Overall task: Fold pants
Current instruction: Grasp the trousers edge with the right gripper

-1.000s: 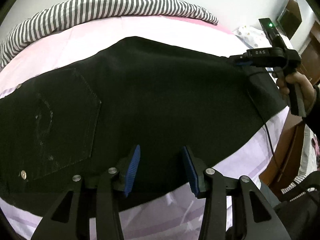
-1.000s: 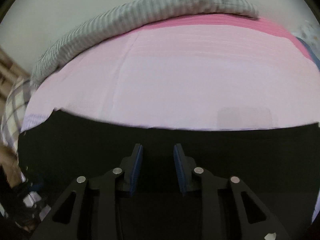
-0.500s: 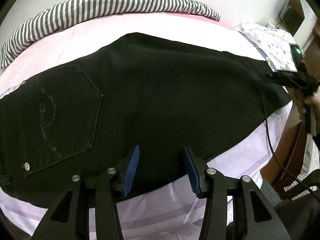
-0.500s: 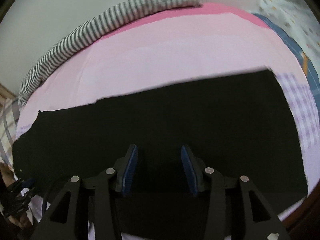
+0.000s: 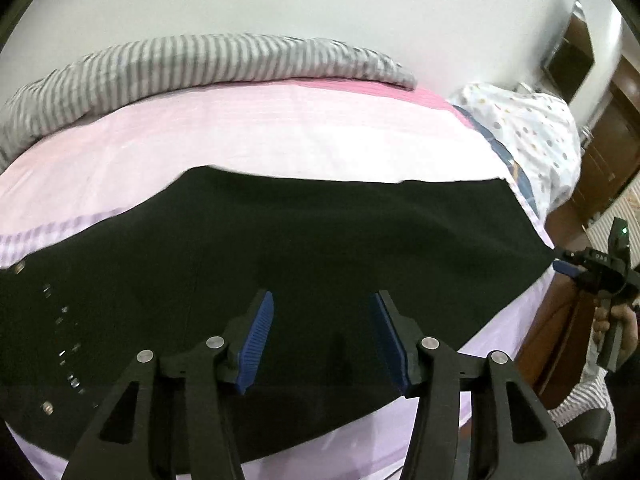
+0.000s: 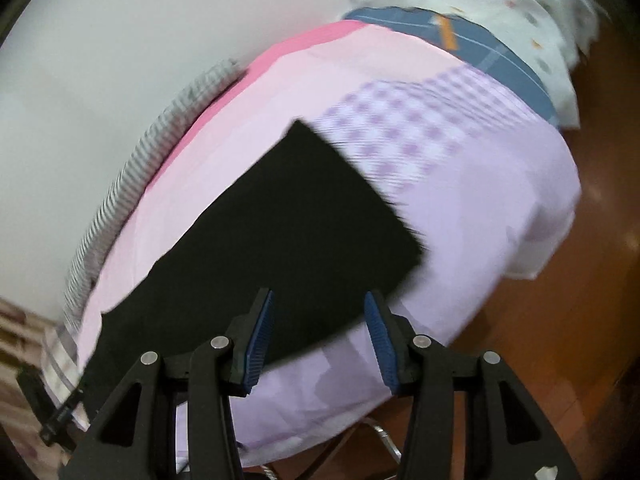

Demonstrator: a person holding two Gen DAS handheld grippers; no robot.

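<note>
Below and ahead of the left gripper (image 5: 321,338), black pants (image 5: 320,240) lie flat across a pink bed sheet (image 5: 240,136); its jaws are opening, nothing pinched between them. Off the pants' leg end, the right gripper (image 6: 318,338) hangs with jaws parted and empty. Beyond the pants lies a striped blanket (image 5: 192,64).

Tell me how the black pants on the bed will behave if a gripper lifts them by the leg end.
The black pants will likely drape and sag, since they lie flat following the bed sheet. With rivets and thick seams near the waist, they look like denim, so probably heavy for cloth. The frayed hem should give the pads decent grip.
</note>
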